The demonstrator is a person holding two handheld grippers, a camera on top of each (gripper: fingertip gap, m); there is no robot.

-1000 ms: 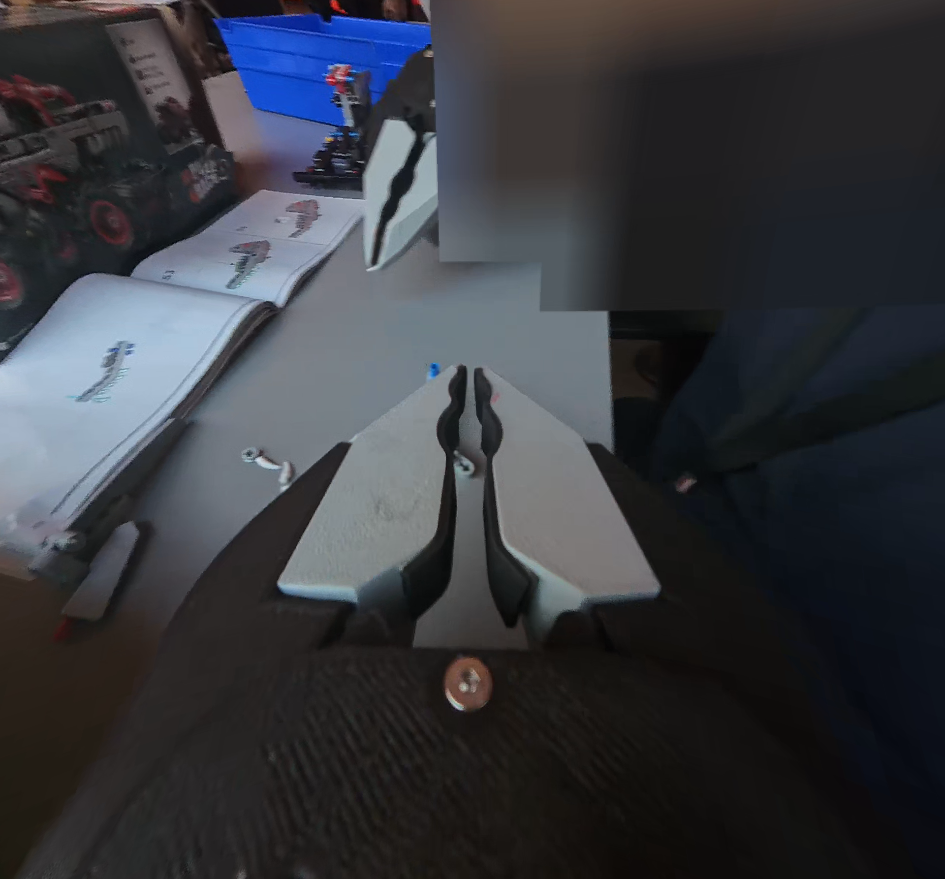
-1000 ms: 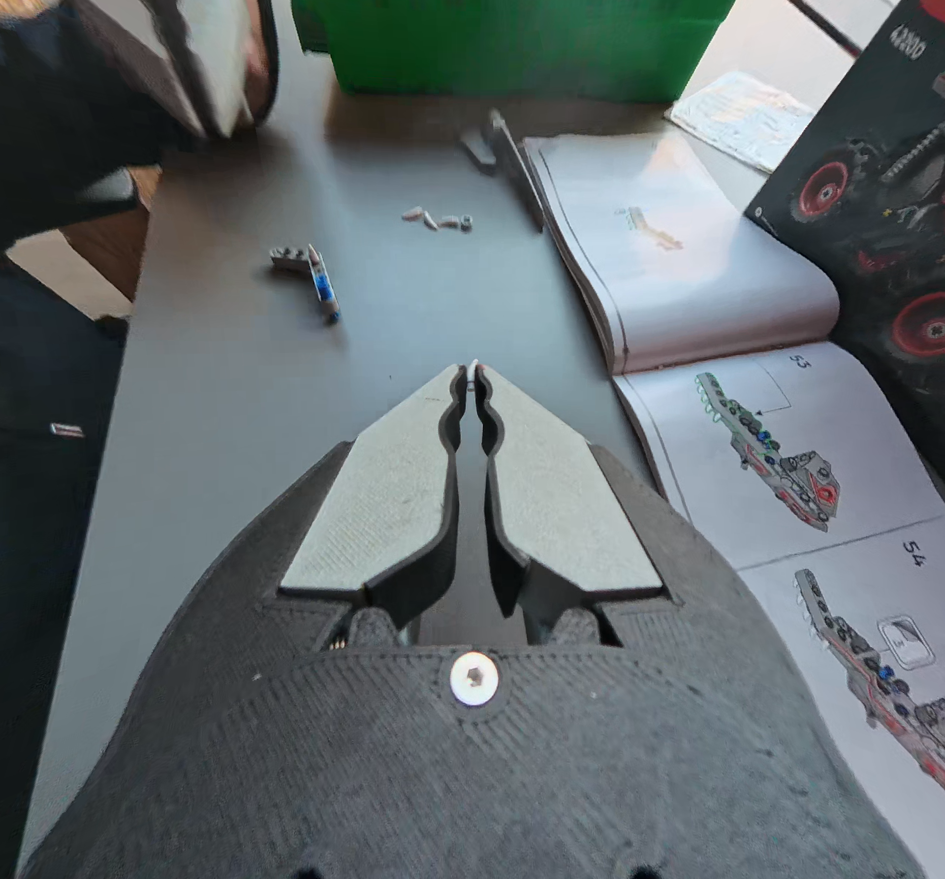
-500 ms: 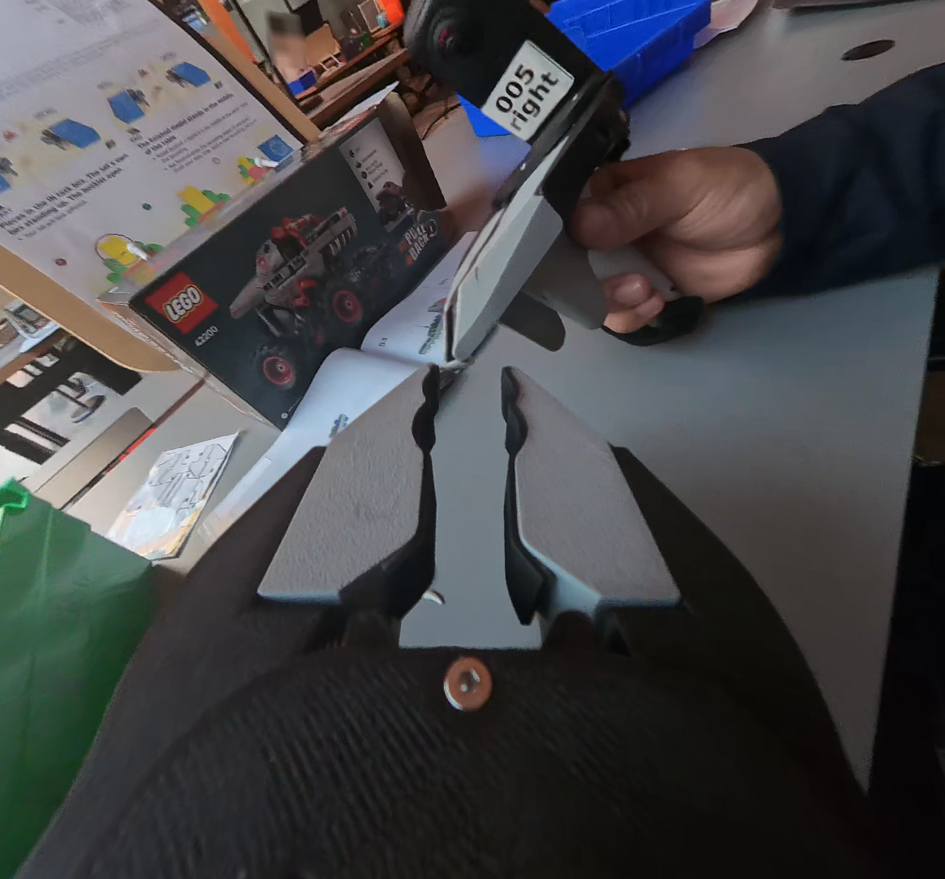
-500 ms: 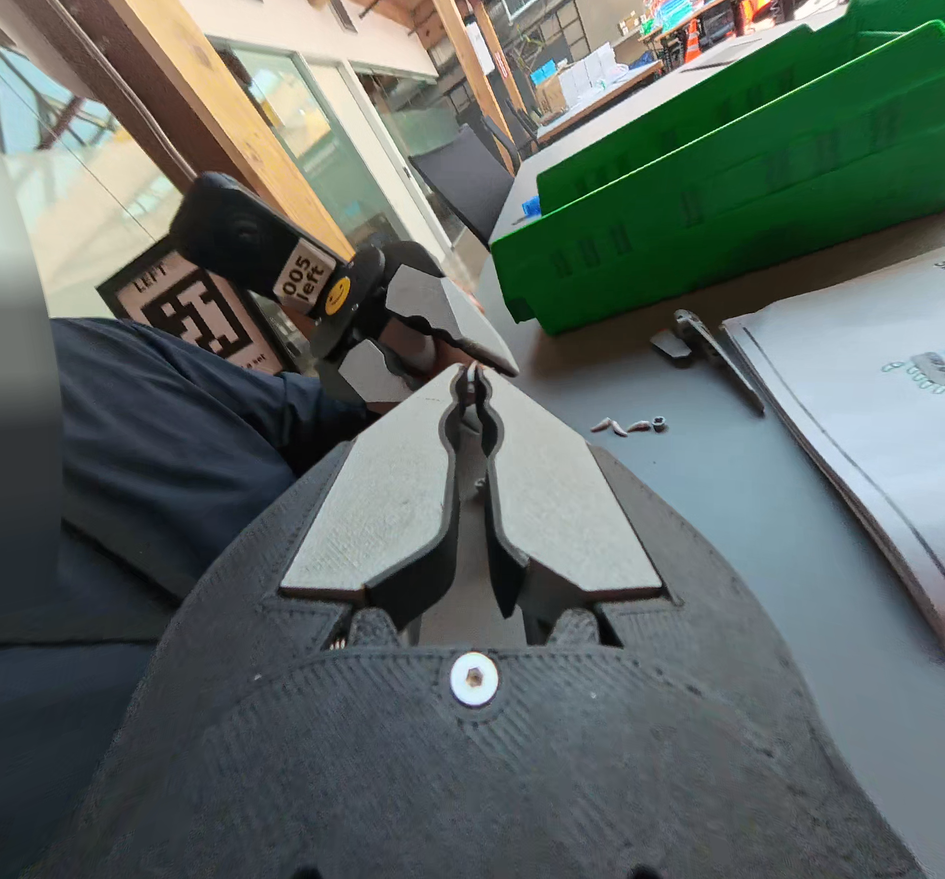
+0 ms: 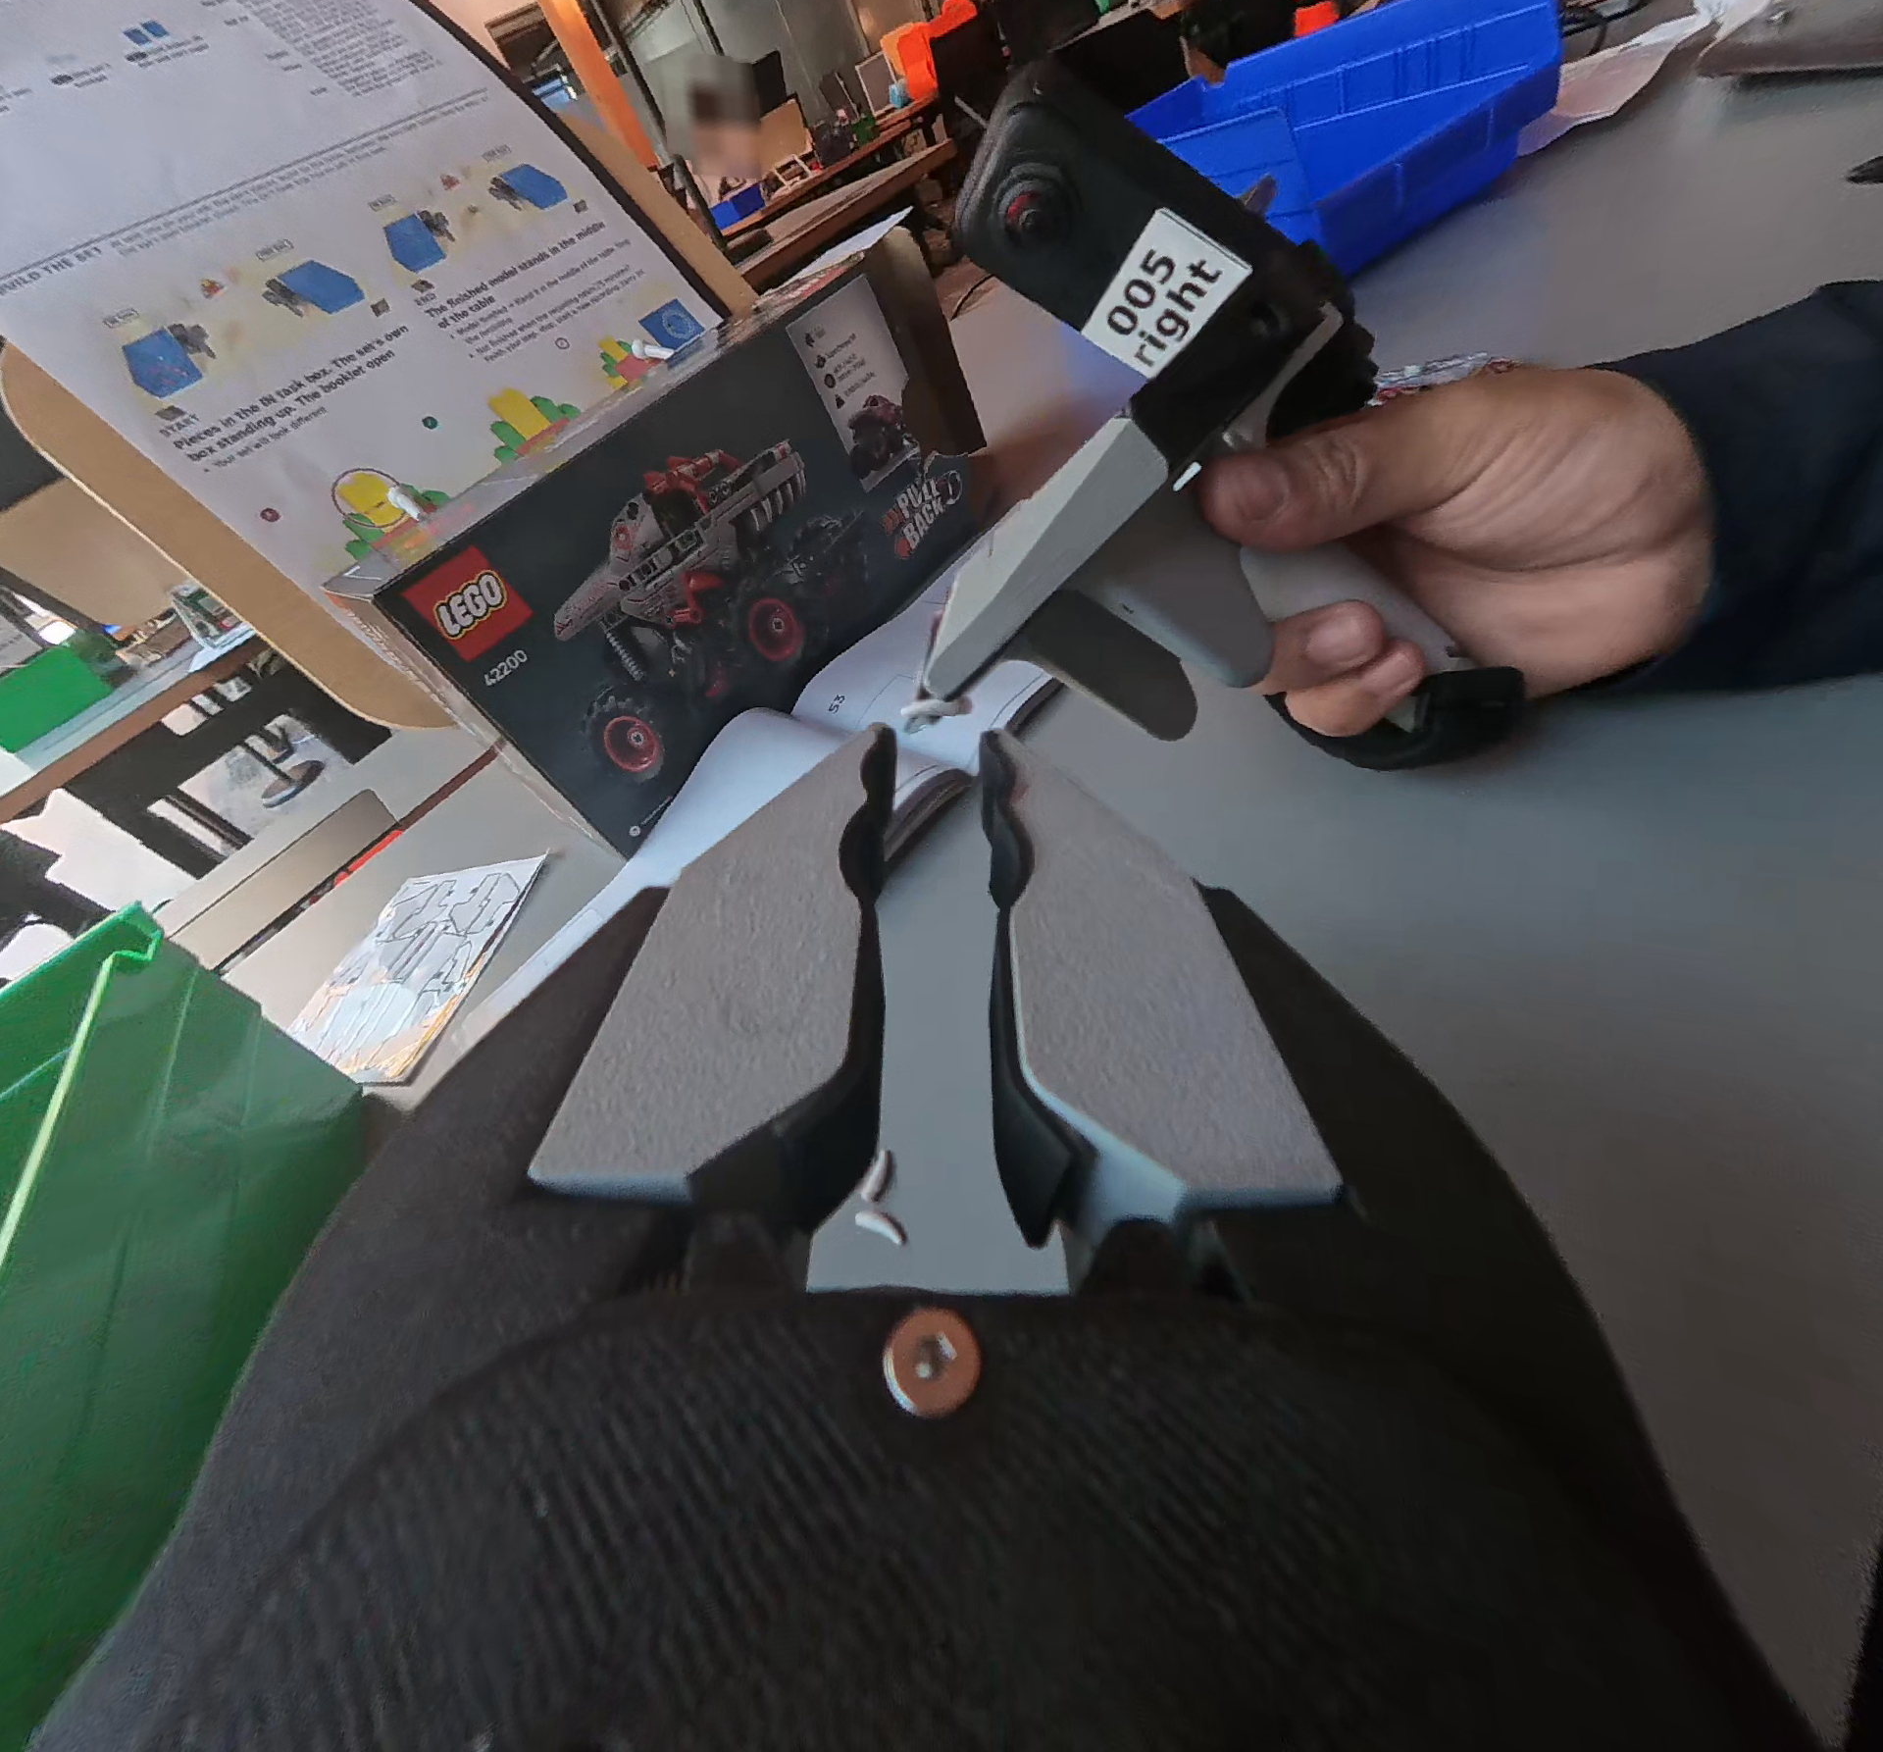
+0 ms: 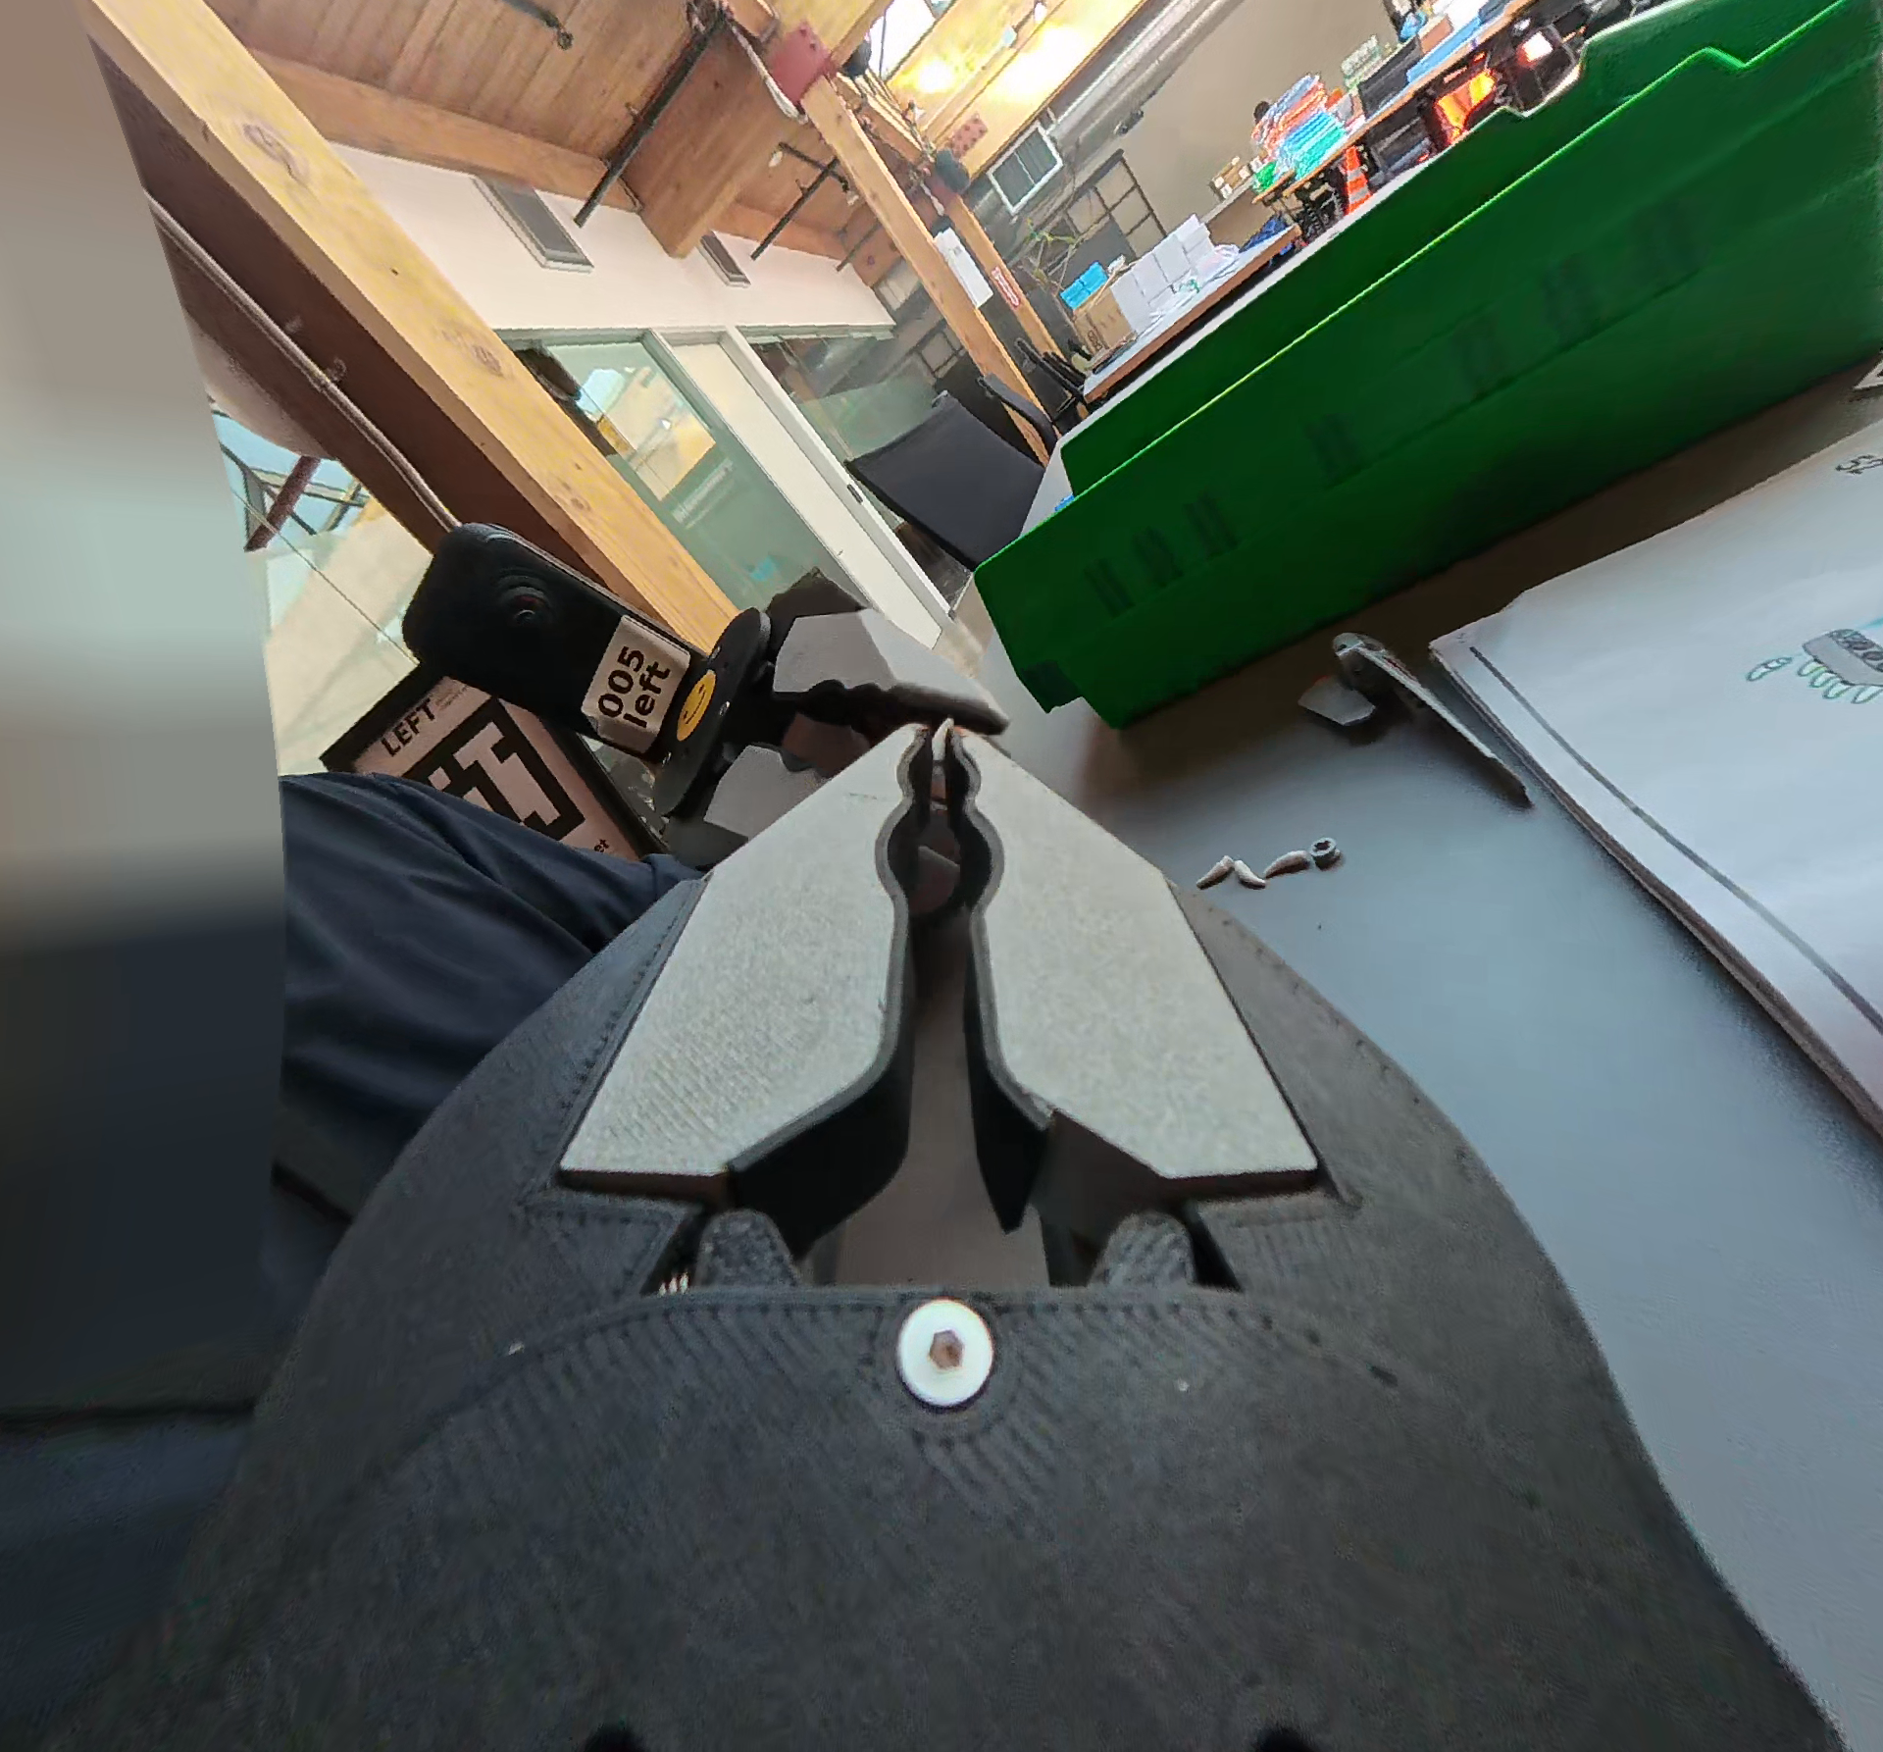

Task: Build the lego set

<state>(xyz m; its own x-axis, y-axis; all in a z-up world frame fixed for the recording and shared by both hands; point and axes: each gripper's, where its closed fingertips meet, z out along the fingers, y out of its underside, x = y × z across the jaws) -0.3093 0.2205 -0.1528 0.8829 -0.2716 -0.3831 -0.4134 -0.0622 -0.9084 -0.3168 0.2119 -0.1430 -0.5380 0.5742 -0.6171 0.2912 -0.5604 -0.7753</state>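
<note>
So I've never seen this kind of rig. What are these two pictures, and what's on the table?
No robot here: a person holds a two-finger gripper in each hand, with a camera on each looking along its fingers. In the left wrist view, the left gripper is open and empty, facing the right gripper, which pinches a small white Lego piece. The right wrist view shows that right gripper from behind. On the grey table lie an open instruction booklet, the Lego box, a green bin and loose small pieces.

Lettered things in front of you
You face a printed poster (image 5: 255, 205), the branded set box (image 5: 693, 572), a numbered booklet page (image 5: 838, 704), a white camera sticker (image 5: 1162, 302), and a second camera sticker (image 6: 634, 692).
</note>
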